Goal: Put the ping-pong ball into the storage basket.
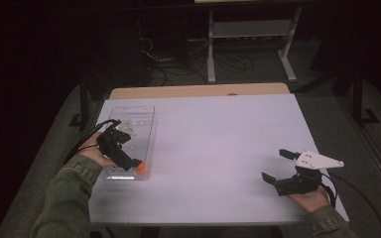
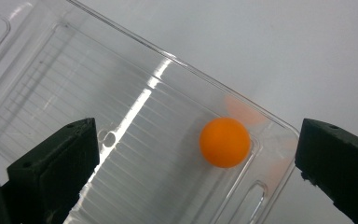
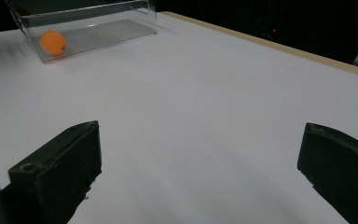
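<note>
An orange ball (image 1: 142,168) lies in the near corner of a clear plastic tray (image 1: 139,115) at the left of the white table (image 1: 218,139). My left gripper (image 1: 129,148) hovers over that tray, jaws open. In the left gripper view the ball (image 2: 224,142) rests on the ribbed tray floor (image 2: 74,70) below my left gripper (image 2: 196,128), apart from both jaws. My right gripper (image 1: 278,165) stands open near the table's front right with nothing in it. From the right gripper (image 3: 199,129) view, the ball (image 3: 52,43) and tray (image 3: 98,32) sit far off at the upper left.
A tan wooden strip (image 1: 198,91) edges the table's far side. Beyond it are a dark floor with cables (image 1: 178,69) and a white metal stand (image 1: 250,29). Green sleeves (image 1: 67,198) come in from the bottom corners.
</note>
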Demonstrator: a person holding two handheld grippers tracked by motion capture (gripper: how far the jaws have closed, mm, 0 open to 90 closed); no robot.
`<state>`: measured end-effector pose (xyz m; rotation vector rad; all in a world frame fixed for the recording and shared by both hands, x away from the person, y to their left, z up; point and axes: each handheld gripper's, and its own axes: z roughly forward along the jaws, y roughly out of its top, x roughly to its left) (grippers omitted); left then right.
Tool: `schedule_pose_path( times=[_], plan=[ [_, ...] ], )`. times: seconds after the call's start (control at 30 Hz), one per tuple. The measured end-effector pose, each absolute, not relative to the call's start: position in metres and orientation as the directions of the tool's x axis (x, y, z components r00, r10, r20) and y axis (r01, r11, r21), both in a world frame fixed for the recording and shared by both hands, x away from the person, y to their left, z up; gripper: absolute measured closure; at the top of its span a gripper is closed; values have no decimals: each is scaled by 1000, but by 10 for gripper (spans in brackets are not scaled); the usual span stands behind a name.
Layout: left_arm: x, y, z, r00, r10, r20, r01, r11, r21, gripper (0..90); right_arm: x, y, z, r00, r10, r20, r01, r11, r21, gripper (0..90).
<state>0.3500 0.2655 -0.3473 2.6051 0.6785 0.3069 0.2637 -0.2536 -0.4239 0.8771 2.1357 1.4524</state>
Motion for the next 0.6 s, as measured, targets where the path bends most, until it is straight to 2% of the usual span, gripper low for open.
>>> schedule_pose_path(
  times=[0.6],
  plan=[
    [335, 282, -345, 843, 531, 84, 399, -723, 565, 0, 263, -254, -424, -717, 697, 13, 269, 259, 928, 0]
  ],
)
